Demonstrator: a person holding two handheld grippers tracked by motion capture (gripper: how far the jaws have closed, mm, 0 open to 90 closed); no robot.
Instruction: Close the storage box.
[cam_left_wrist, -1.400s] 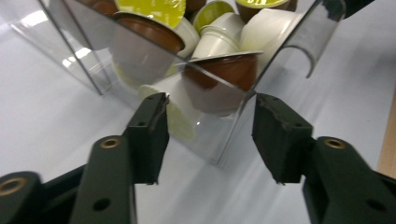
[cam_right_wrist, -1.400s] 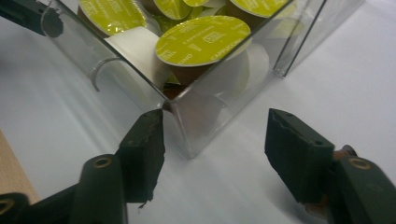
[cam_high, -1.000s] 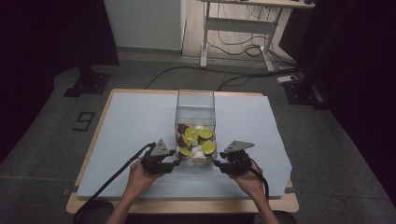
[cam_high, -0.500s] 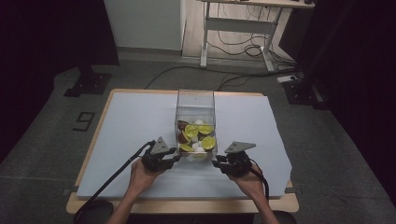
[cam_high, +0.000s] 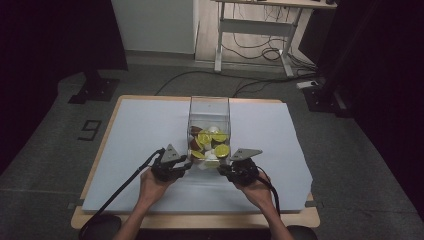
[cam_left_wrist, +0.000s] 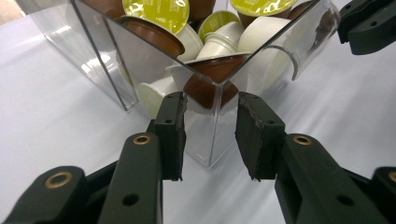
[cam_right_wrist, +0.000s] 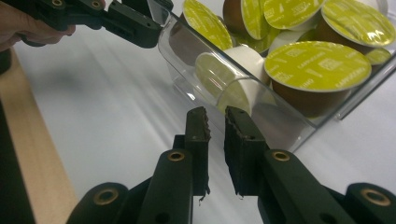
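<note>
I see clear box (cam_high: 208, 131) of capsules (cam_right_wrist: 317, 65) mid-bench (cam_high: 125, 135) | left tool (cam_left_wrist: 210, 135) wide, straddling its corner | right tool (cam_right_wrist: 215, 142) narrow, empty | rigid, slick acrylic: I'd clamp wall edges.

Bare white sheet (cam_high: 130, 145) either side of the clear capsule box (cam_high: 208, 112), sole obstacle mid-table.

Clear box (cam_left_wrist: 107, 70) just ahead of the black left gripper (cam_left_wrist: 210, 135): brown and white capsules (cam_left_wrist: 205, 86) with lime-green printed lids (cam_right_wrist: 317, 65). Pale lilac-white mat (cam_high: 145, 135) beneath both grippers, on a light wood table (cam_high: 200, 220).
</note>
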